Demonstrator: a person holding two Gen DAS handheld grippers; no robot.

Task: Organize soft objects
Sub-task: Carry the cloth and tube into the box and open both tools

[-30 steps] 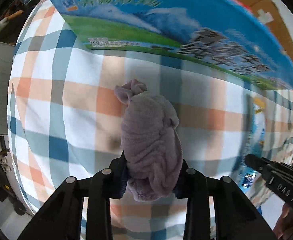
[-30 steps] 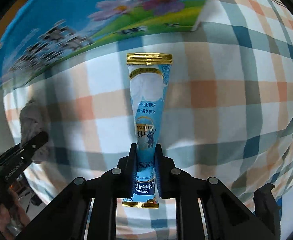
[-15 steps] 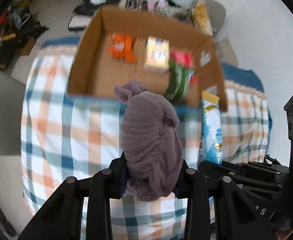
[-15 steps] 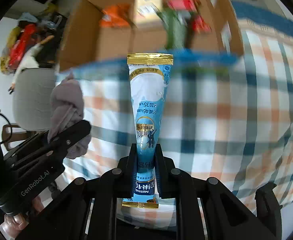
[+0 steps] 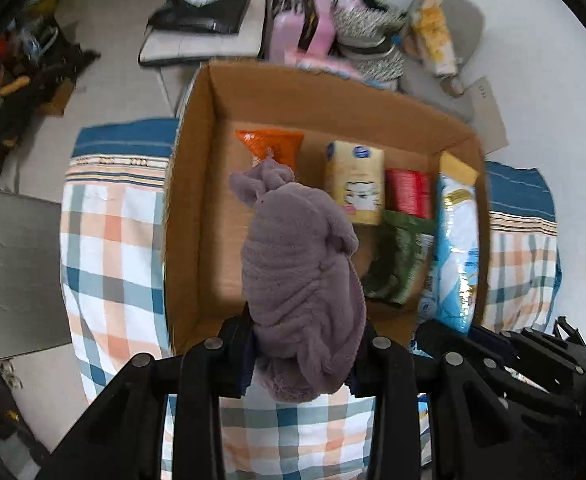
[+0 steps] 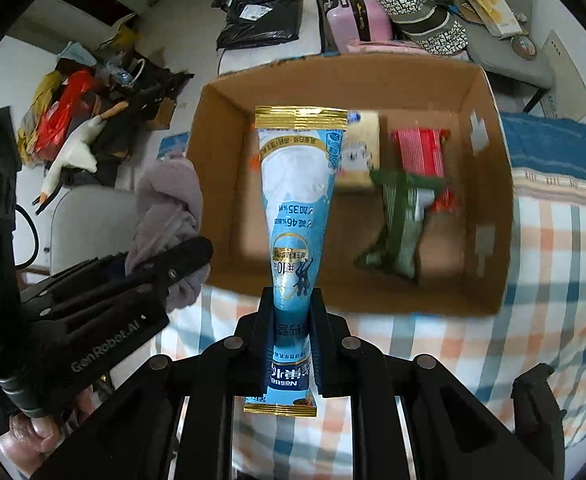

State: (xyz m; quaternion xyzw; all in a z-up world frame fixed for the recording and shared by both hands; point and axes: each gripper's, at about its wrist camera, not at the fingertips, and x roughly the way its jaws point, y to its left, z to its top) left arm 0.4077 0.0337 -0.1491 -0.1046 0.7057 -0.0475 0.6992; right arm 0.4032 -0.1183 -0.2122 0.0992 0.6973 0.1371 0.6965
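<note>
Evidently for dropping in, both jaws hold loads above the cardboard box [image 5: 197, 184]: left gripper [image 5: 305, 344] pinches a mauve towel [image 5: 301, 264], right gripper [image 6: 291, 320] a blue Nestlé pouch [image 6: 297, 200].

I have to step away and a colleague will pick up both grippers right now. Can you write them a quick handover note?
Left gripper: shut on the purple plush toy, held over the cardboard box.
Right gripper: shut on the blue cone wrapper, also above the box.
Already in the box: orange packet, yellow pack, red packet, green packet.
Left: lower and release both held items inside.
</note>
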